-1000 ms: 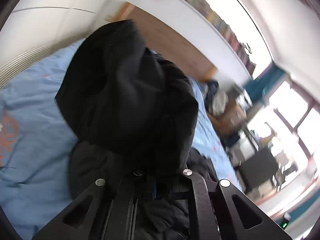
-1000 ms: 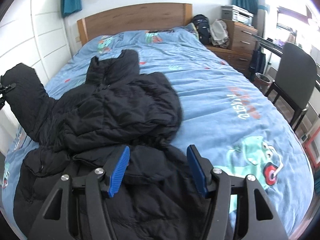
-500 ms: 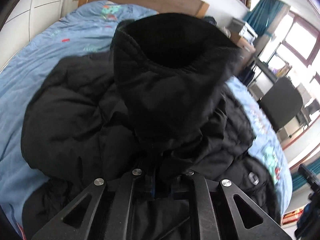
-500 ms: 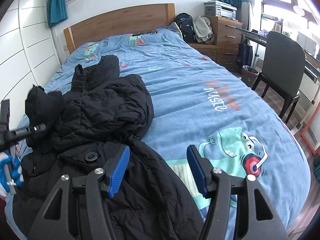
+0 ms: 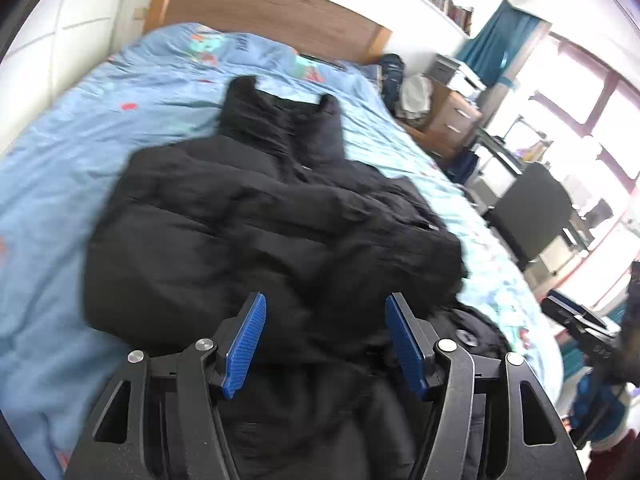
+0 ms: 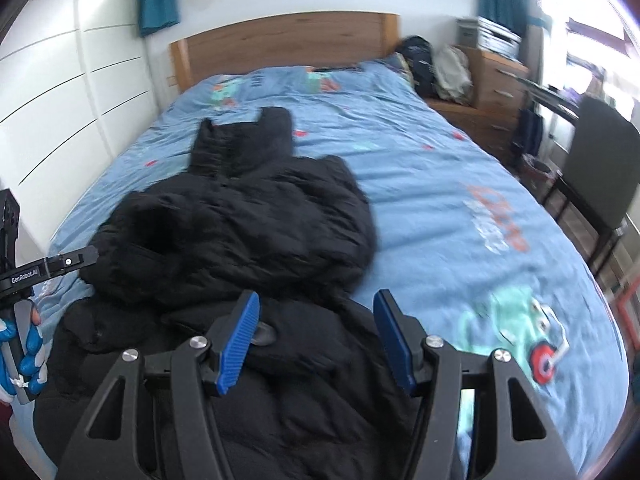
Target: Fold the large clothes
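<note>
OK, both my claws are empty right now. My left gripper (image 5: 322, 344) has just been opening: its blue pads (image 5: 245, 344) stand apart over the black puffer jacket (image 5: 260, 216), nothing pinched between them. My right gripper (image 6: 316, 340) is also spread, pads clear of the fabric, hanging above the near part of the jacket by a round snap button (image 6: 264, 334).

The jacket lies on the blue printed bed cover (image 6: 440, 184), on the left half of the bed, near end towards me. Its collar (image 6: 240, 140) points to the far end, towards the wooden headboard (image 6: 288, 40). One sleeve is folded across the body, so the upper part sits as a bunched lump on top of the lower half. Edges are blurred in both views, so I can't tell how neat the fold is.

In the right wrist view, the left gripper's body shows at the left edge, held by a hand in a blue and white glove (image 6: 24, 344). A dark chair (image 6: 600, 168) stands to the right of the bed, and a wooden drawer unit (image 6: 500, 80) sits far right beside the headboard, with a dark backpack (image 6: 418, 60) next to it.
</note>
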{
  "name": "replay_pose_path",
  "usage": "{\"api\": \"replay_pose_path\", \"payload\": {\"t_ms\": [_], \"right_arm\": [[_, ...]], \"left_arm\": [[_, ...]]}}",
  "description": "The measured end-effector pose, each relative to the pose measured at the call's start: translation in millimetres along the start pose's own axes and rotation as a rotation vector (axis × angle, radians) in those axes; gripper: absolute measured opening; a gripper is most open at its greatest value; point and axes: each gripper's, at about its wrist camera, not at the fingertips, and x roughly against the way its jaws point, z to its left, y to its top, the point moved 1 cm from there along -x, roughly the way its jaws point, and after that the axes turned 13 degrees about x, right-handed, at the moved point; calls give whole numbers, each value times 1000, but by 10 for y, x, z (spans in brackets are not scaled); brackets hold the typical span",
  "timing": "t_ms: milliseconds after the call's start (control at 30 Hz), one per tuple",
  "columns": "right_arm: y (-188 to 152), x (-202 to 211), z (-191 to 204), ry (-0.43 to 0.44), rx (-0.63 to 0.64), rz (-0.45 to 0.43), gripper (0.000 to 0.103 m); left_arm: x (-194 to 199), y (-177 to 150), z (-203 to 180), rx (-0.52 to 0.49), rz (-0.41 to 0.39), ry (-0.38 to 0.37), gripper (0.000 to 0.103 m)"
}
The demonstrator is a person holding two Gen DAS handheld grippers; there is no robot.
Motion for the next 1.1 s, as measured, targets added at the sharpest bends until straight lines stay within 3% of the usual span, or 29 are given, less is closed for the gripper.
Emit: {"api": "replay_pose_path", "payload": {"t_ms": [233,367,500,667,867,1100], "right_arm": [[618,-289,856,121,152,-43,58],[894,-600,1381,194,227,-52,58],[938,-938,1672,228,260,-26,58],[744,-1395,1597,168,279,61,58],[426,-1746,1312,187,251,137,62],[349,-1799,1301,173,260,175,65]], "left_arm": [[79,337,571,64,-60,114,61],[-57,407,736,72,-44,157,61],[-247,368,840,72,-14,176,61],[-527,194,978,56,22,224,61],[-738,8,1080,38,58,280,63],[-617,-27,955,21,74,337,62]]}}
